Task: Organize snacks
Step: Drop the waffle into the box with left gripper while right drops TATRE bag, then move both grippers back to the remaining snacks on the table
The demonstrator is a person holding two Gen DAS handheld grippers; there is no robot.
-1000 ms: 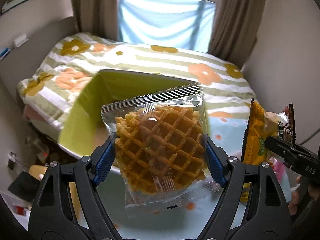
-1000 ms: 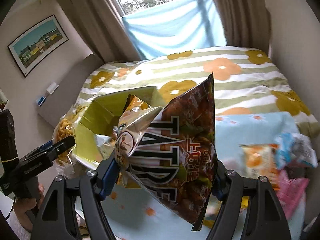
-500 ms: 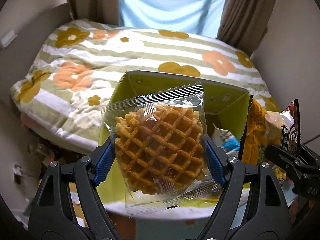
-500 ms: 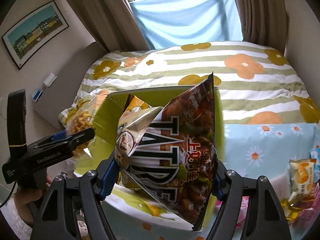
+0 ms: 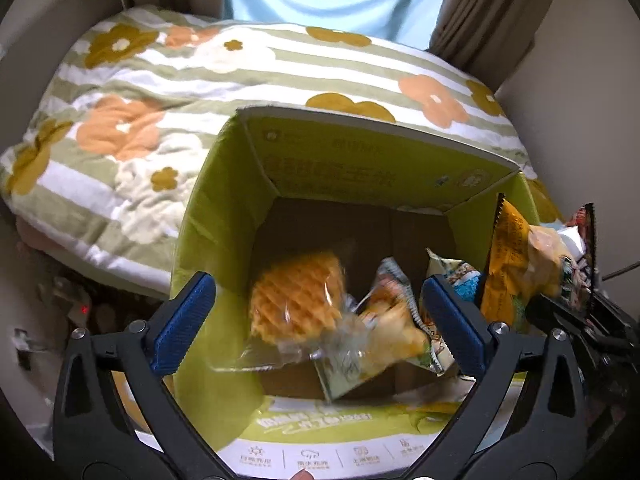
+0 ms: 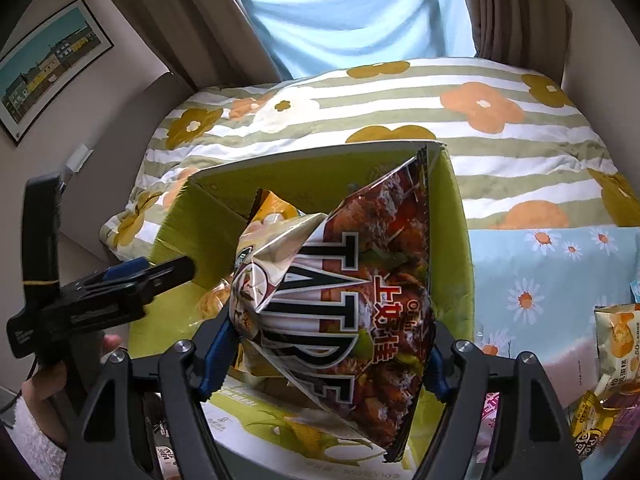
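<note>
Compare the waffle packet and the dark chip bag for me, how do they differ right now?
The waffle packet is clear and flat, loose inside the green box; the dark chip bag is printed foil, puffy and larger. The left gripper, whose jaws just opened, has let the waffle go; the right gripper clamps the chip bag above the box. Both are sealed snacks.

A bedroom in a home. Showing it: a bed point(image 6: 500, 92) wearing a striped blanket point(image 5: 168, 92) with big flowers, brown curtains point(image 6: 192, 16) hanging beside a window point(image 6: 360, 12), a framed picture point(image 6: 48, 64) of houses hanging on the wall, a green box point(image 5: 224, 240) and snack packs point(image 6: 616, 344) lying on the bed.
</note>
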